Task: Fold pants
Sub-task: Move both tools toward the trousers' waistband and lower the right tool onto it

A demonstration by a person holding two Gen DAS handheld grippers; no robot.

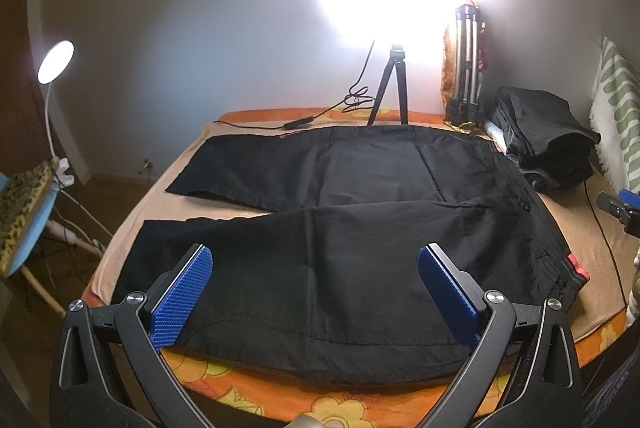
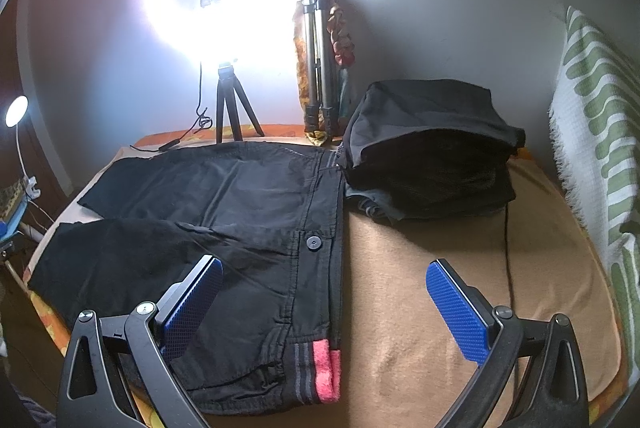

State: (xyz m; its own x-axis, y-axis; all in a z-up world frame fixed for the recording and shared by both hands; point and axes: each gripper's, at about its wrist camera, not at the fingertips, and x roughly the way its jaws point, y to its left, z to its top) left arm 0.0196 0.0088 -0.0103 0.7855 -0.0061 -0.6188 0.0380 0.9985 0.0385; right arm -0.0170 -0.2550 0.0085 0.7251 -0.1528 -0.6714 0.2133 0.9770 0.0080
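The left gripper [image 1: 316, 280] hangs over the near leg of the black pants [image 1: 360, 228], its blue pads spread wide with nothing between them and no visible contact with the cloth. The right gripper [image 2: 324, 292] is likewise wide apart and empty; its left pad sits above the waist area, its right pad above the bare tan blanket [image 2: 440, 288] that covers the bed.

The pants lie flat and unfolded directly ahead of both grippers. From the left gripper, the legs run away to the left, the near one just below the pads and the far one beyond it, with a strip of blanket showing between them toward the cuffs. From the right gripper, the waistband [image 2: 336, 268] runs straight ahead between the pads, its button [image 2: 314, 243] a little forward and its pink patch [image 2: 326, 368] close below.

The step in hand appears to be the first fold, one leg over the other. To do it well, each gripper should probably drop onto the near edge, the left on the near leg's outer seam and the right at the near waistband corner, pinch only that layer, then lift together and carry it evenly across so the seams meet.

Further ahead and right of the right gripper lies a stack of folded dark clothes [image 2: 432, 156]; a small tripod [image 2: 230, 108] stands at the wall beyond.
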